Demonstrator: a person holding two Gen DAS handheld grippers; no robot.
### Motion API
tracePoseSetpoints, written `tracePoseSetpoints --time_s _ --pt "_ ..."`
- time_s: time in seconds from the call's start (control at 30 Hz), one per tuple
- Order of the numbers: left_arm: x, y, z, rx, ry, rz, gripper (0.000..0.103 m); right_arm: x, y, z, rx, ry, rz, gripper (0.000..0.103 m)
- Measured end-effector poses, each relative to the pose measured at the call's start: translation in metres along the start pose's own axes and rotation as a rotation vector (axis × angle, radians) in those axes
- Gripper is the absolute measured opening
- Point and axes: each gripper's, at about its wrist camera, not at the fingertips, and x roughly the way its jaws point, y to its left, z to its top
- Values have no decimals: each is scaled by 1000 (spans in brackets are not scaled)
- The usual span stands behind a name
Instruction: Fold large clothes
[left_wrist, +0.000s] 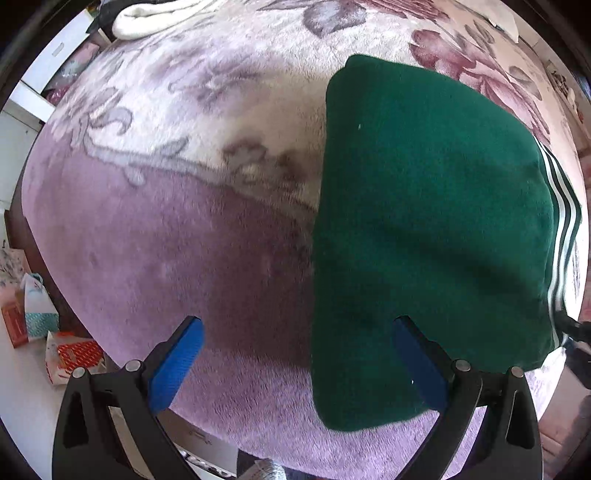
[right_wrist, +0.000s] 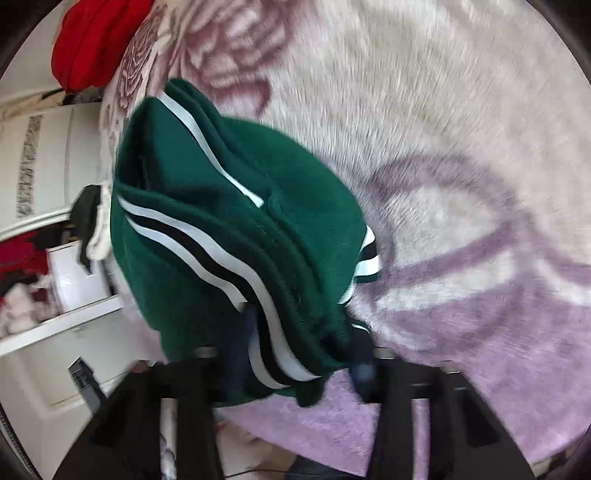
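A dark green garment (left_wrist: 424, 221) with white and black stripes lies folded into a thick rectangle on the floral plush blanket (left_wrist: 184, 240). My left gripper (left_wrist: 295, 332) is open above the blanket, its right finger over the garment's left part and its left finger over bare blanket. In the right wrist view the green garment (right_wrist: 229, 240) shows its striped, layered edge. My right gripper (right_wrist: 303, 350) is shut on that striped edge, the thick fabric bunched between the blue pads. The view is motion-blurred.
A white folded cloth (left_wrist: 155, 18) lies at the blanket's far edge. Boxes and bags (left_wrist: 44, 332) sit on the floor at the left. A red garment (right_wrist: 92, 40) lies at the upper left, beside white furniture (right_wrist: 55, 184).
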Motion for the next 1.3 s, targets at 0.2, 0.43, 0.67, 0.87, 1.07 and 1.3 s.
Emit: tracePoseSetpoints --time_s 0.2,0.43,0.67,0.87,1.07,1.3 --pt "13 -4 -15 3 39 -24 103 -35 -11 -29 -13 11 -82 15" --pt "13 2 -17 -4 40 -38 103 -18 -43 -1 38 98 -15 56" --pt "21 8 -13 -10 53 -45 103 46 -46 28 -56 155 13 103" --pt "24 2 -10 8 48 -32 103 59 -39 29 -72 143 353 83" --pt "26 -4 -1 36 46 -13 103 99 -87 20 252 245 947 74" --pt "17 -6 10 37 30 0 103 48 -59 50 63 214 377 94"
